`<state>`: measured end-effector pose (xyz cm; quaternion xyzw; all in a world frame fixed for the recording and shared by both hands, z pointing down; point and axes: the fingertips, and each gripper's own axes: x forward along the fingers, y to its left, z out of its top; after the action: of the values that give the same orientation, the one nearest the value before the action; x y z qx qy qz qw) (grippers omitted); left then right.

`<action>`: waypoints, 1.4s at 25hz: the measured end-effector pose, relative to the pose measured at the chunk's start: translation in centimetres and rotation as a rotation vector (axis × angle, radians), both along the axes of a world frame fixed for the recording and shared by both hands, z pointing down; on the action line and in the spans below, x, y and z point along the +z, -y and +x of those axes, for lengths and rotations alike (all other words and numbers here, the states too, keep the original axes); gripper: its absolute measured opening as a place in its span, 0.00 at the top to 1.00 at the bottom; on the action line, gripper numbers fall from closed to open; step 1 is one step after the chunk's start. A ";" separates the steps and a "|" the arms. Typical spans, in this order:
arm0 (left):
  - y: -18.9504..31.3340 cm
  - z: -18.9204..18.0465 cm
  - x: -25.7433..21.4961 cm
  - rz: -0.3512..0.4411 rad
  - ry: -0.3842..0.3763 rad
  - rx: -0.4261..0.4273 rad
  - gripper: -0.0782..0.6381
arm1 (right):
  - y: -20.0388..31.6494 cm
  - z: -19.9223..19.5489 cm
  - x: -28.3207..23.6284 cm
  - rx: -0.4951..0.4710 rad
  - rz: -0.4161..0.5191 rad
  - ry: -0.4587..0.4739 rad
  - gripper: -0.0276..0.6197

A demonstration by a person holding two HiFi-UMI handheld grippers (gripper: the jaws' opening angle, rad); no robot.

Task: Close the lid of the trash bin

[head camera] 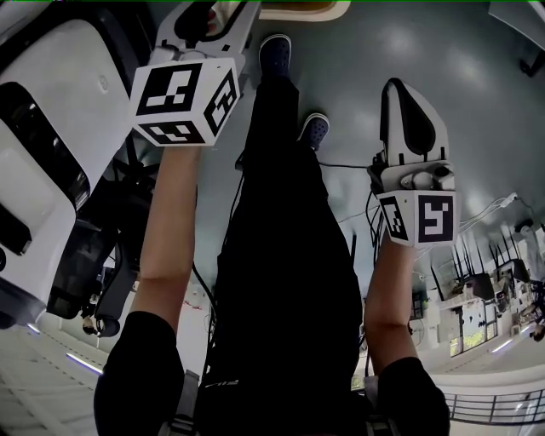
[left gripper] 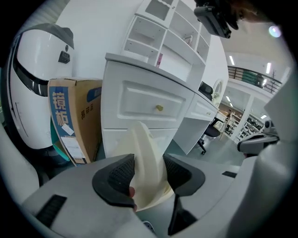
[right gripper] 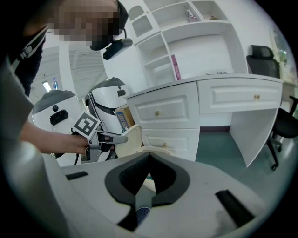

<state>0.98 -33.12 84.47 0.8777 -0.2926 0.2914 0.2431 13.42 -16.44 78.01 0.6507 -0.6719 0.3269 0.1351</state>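
The trash bin's cream lid stands upright between the jaws of my left gripper, and both dark pads lie against it. From the right gripper view, the left gripper holds the top edge of the raised lid, above the bin's cream rim. My right gripper is shut with nothing in it, its tips meeting just short of the bin. In the head view the left gripper reaches forward at the top left and the right gripper hangs lower at the right.
A white cabinet with drawers and open shelves stands behind the bin. A cardboard box and a white rounded machine are at the left. An office chair is at the far right. The person's legs stand between the grippers.
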 end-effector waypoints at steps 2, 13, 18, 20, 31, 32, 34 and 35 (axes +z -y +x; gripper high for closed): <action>-0.4 0.5 0.1 0.004 0.003 0.012 0.61 | -0.3 0.2 0.2 0.009 -0.006 0.003 0.95; -3.1 5.6 2.0 0.030 0.021 0.145 0.57 | -2.2 2.4 0.9 0.069 -0.014 0.060 0.95; -4.2 7.2 3.6 -0.039 0.003 0.188 0.57 | -2.8 2.5 0.9 0.083 -0.015 0.084 0.95; -4.6 8.0 4.4 -0.038 0.012 0.219 0.57 | -3.0 2.6 0.8 0.087 -0.013 0.086 0.95; -6.7 11.1 8.7 -0.035 0.071 0.338 0.57 | -3.7 3.0 1.6 0.112 -0.023 0.086 0.95; -6.8 11.3 9.2 -0.041 0.075 0.343 0.57 | -3.7 2.9 1.7 0.111 -0.027 0.085 0.95; -6.9 11.7 10.1 -0.045 0.089 0.353 0.57 | -3.6 2.9 2.0 0.109 -0.034 0.083 0.95; -6.9 11.9 10.6 -0.048 0.096 0.356 0.57 | -3.5 3.0 2.0 0.109 -0.036 0.079 0.95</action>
<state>12.84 -26.21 95.09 0.8946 -0.1372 0.3783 0.1943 16.42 -12.94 80.03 0.6702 -0.6344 0.3714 0.1021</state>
